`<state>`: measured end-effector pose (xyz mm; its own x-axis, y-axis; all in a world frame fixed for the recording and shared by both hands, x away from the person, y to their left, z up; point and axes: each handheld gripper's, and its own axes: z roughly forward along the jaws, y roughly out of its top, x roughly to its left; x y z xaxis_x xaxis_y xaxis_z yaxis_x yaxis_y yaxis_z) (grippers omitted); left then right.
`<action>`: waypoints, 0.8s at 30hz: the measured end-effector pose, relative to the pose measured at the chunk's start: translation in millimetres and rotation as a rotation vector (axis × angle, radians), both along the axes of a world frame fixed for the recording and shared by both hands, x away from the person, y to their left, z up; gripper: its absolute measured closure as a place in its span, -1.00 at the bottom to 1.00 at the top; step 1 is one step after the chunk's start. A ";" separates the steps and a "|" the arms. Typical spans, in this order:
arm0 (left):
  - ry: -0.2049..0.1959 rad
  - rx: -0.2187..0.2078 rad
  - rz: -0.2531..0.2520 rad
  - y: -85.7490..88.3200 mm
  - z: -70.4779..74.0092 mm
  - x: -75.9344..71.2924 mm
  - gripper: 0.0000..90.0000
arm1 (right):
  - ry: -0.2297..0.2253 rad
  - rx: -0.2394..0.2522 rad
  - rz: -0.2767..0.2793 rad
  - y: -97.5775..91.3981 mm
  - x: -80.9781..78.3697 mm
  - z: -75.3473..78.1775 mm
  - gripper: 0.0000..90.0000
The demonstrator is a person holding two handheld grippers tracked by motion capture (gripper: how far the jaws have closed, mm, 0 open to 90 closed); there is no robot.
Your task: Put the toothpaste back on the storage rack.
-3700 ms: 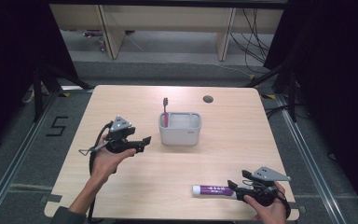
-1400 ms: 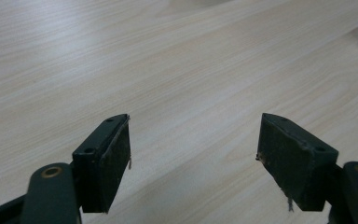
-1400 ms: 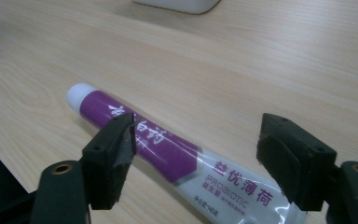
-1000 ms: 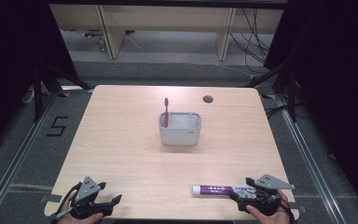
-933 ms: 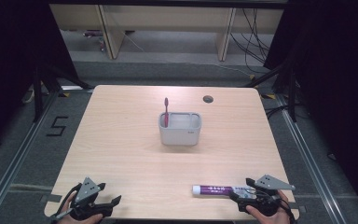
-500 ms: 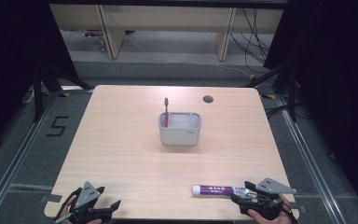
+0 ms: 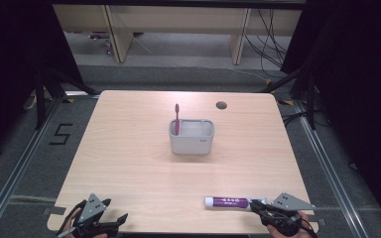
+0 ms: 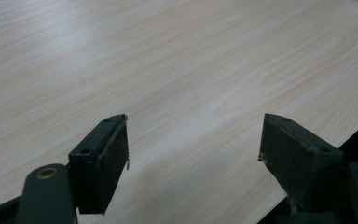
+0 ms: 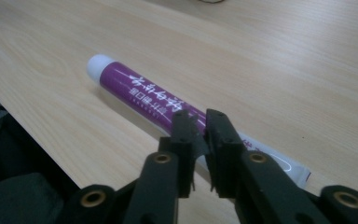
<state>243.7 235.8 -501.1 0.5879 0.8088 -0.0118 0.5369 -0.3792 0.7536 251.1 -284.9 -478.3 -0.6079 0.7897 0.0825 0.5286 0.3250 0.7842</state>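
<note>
The left black two-jaw gripper (image 7: 110, 221) sits low at the near left corner, held in a hand (image 7: 69, 229) that just enters from the bottom edge; its jaws stand wide apart, nothing between them. The right black two-jaw gripper (image 7: 258, 208), with its grey three-cornered plate on top, sits at the near right corner, jaws drawn almost together and pointing left.

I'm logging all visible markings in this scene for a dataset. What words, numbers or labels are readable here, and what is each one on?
"5": black numeral on the grey floor left of the table.
White characters on the purple toothpaste tube: two printed lines, too blurred to read.
The grey holder and red toothbrush carry no readable text.
</note>
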 end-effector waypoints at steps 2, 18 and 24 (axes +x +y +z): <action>-0.002 -0.002 -0.001 0.1 -0.4 0.0 -0.48 | 0.022 -0.009 -0.002 2.7 -1.8 -0.8 0.93; 0.012 0.021 -0.020 -2.9 -1.1 0.2 -0.47 | 0.082 -0.088 0.029 1.5 4.5 -13.8 1.00; 0.012 0.034 -0.027 -4.1 -0.9 0.1 -0.47 | 0.085 -0.104 0.036 3.7 5.7 -15.6 1.00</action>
